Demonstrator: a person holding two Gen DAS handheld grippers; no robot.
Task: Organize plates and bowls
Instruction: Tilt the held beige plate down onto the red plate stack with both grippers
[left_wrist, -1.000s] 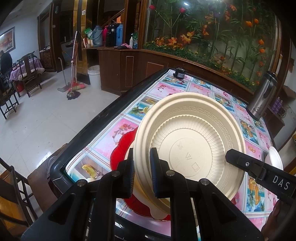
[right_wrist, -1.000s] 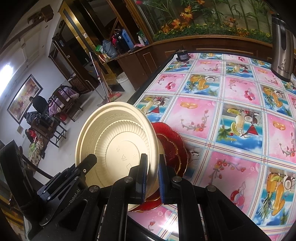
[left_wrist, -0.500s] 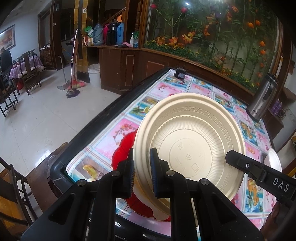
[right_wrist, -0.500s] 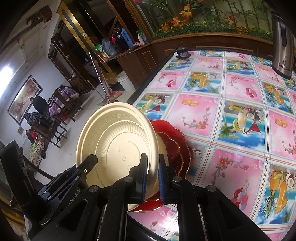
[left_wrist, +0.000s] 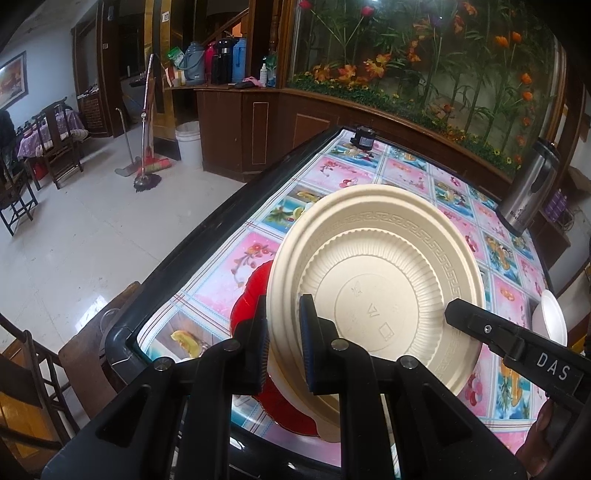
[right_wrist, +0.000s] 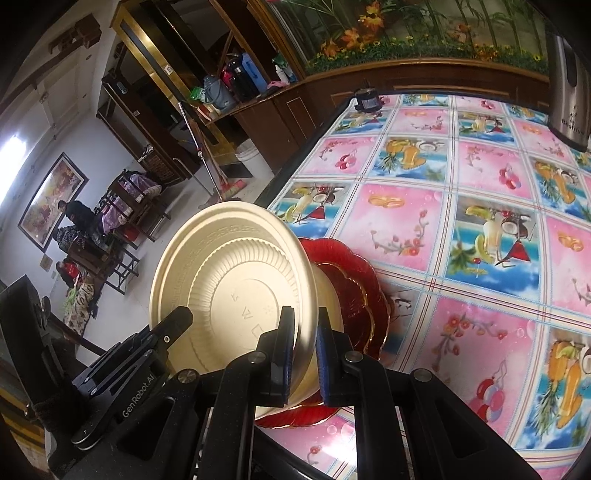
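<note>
Cream bowl (left_wrist: 373, 280) (upturned) seemingly double-clamped.

The cream plate (left_wrist: 373, 280) stands tilted over the red plates (right_wrist: 354, 295) near the table's (right_wrist: 461, 229) edge.

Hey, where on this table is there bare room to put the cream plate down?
The widest bare stretch of tablecloth lies between the red plates and the steel flask. The near corner is crowded: red plates, the cream plate gripped by the left gripper and right gripper.
</note>
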